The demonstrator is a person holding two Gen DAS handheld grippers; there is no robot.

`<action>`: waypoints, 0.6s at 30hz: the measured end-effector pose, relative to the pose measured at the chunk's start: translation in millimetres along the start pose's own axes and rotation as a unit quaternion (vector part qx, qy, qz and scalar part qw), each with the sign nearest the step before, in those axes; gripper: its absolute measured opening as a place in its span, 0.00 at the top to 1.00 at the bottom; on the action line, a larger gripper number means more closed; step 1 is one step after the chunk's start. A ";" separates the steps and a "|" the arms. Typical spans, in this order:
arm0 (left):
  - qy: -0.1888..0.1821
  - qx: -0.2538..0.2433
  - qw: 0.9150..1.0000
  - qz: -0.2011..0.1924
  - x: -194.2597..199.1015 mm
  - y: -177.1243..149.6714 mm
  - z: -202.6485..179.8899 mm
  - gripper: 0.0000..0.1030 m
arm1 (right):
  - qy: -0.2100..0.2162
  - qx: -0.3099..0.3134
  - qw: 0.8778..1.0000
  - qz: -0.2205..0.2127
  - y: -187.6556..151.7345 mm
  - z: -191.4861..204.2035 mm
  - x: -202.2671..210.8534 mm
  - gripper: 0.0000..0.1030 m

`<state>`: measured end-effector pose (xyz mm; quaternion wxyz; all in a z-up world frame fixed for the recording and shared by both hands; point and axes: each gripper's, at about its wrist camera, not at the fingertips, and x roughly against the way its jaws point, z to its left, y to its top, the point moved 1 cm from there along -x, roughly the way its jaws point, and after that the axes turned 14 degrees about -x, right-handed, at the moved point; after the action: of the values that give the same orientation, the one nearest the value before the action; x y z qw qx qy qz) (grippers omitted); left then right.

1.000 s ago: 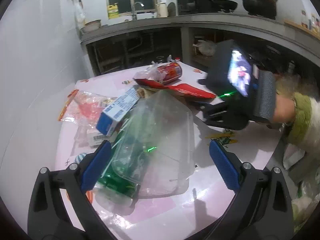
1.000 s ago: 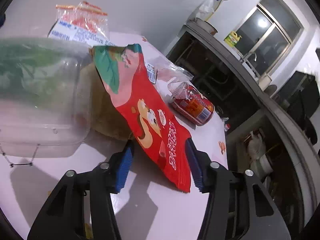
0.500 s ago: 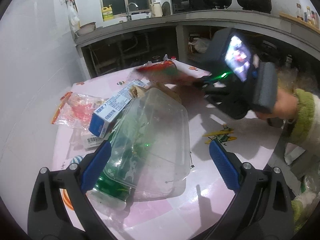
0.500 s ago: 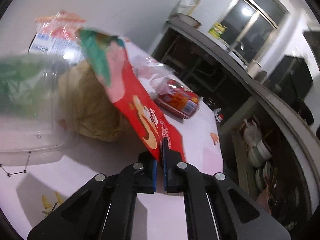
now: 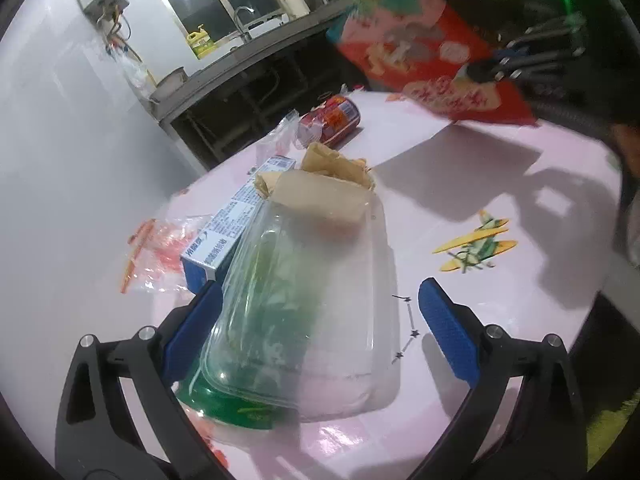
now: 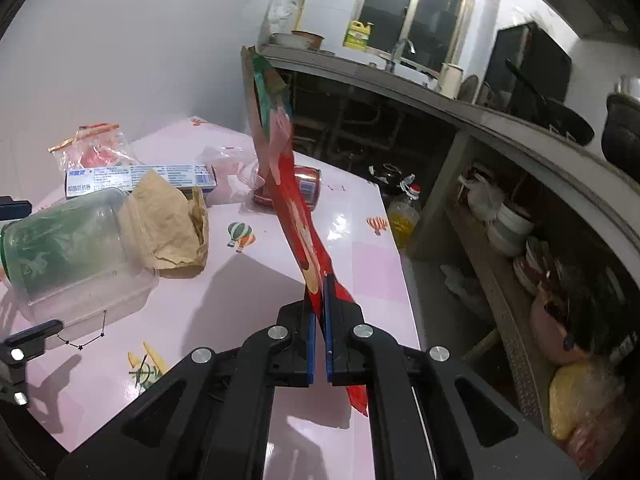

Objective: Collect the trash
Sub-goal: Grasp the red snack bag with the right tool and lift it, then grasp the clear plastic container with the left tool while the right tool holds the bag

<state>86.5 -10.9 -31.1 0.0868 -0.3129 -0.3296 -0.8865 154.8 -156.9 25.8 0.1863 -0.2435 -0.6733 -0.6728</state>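
My right gripper (image 6: 319, 300) is shut on a red snack wrapper (image 6: 288, 184) and holds it up above the pink table (image 6: 224, 300); the wrapper also shows, lifted and blurred, in the left wrist view (image 5: 420, 56). My left gripper (image 5: 320, 320) is open, its blue pads on either side of a clear plastic container (image 5: 312, 304) that lies over green packaging. Behind the container lie a brown paper bag (image 5: 328, 188), a blue and white box (image 5: 236, 220), a red can (image 5: 334, 118) and a clear bag with red print (image 5: 156, 248).
The table's right edge (image 6: 404, 280) drops to the floor beside low shelves with bowls and a yellow oil bottle (image 6: 404, 216). A white wall (image 5: 60, 160) runs along the table's left side. A kitchen counter (image 6: 400, 80) stands behind.
My right gripper has closed on the red wrapper and lifted it off the table, up and to the right. My left gripper has moved closer around the clear container.
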 end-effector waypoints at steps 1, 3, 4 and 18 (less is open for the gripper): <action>0.011 -0.011 1.000 0.006 -1.9 2.5 -3.0 0.08 | 0.003 -0.007 1.000 0.002 0.1 -4.0 -1.3 0.96; 0.023 -0.030 0.999 0.017 -5.0 6.5 -9.4 0.08 | 0.009 -0.019 1.000 0.004 -3.0 -7.5 -0.9 0.96; 0.025 -0.042 0.998 0.026 -8.6 8.7 -13.1 0.08 | 0.011 -0.023 1.000 0.005 -5.6 -8.9 0.0 0.96; 0.059 -0.092 0.990 0.091 -35.8 14.4 -23.7 0.08 | 0.041 -0.048 0.998 0.007 -16.1 -14.9 2.8 0.96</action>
<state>108.1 -38.9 -59.3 0.1569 -0.2957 -0.2113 -0.9183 142.2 -171.2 14.7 0.2070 -0.2289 -0.6303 -0.7123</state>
